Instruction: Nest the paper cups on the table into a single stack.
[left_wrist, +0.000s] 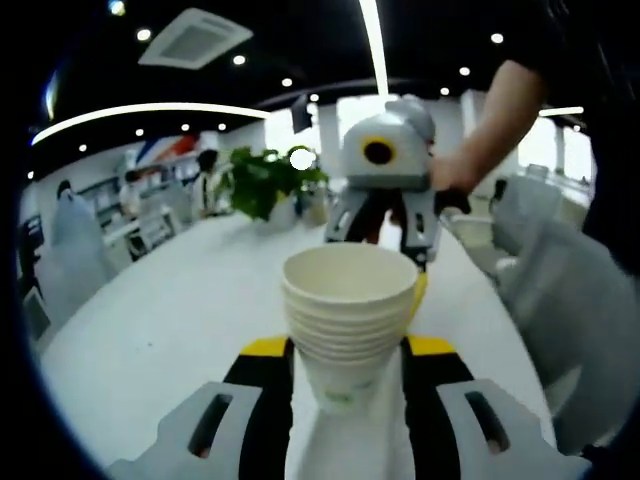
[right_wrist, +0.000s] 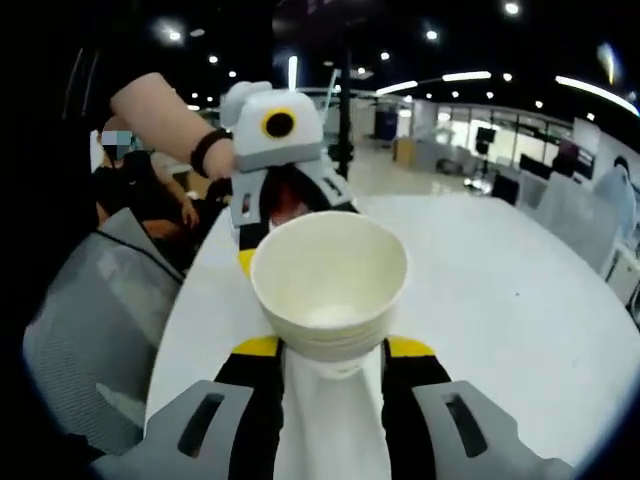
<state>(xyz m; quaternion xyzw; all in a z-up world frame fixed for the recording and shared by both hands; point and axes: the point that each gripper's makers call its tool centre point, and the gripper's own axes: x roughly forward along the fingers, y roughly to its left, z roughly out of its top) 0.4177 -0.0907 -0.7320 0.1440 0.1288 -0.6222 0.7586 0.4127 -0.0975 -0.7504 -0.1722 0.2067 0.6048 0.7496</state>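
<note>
Keep left gripper (left_wrist: 345, 375) jaws clamped on the nested paper-cup stack (left_wrist: 348, 320) at frame centre above the white counter (left_wrist: 170, 310), with right gripper (right_wrist: 335, 375) jaws steadying the same stack, rims seated level.

Big open-plan office, dark ceiling w/ round spotlights, long light strips (left_wrist: 374, 40) and a square vent (left_wrist: 195, 38). White table (left_wrist: 170, 310) runs thru both views. Potted green plant (left_wrist: 262, 182) at far end of table in left gripper view. Grey mesh chairs: one (left_wrist: 575, 300) beside table there, another (right_wrist: 95, 320) in right gripper view. Bright windows (right_wrist: 470, 125) in distance; desks w/ monitors nearby.
</note>
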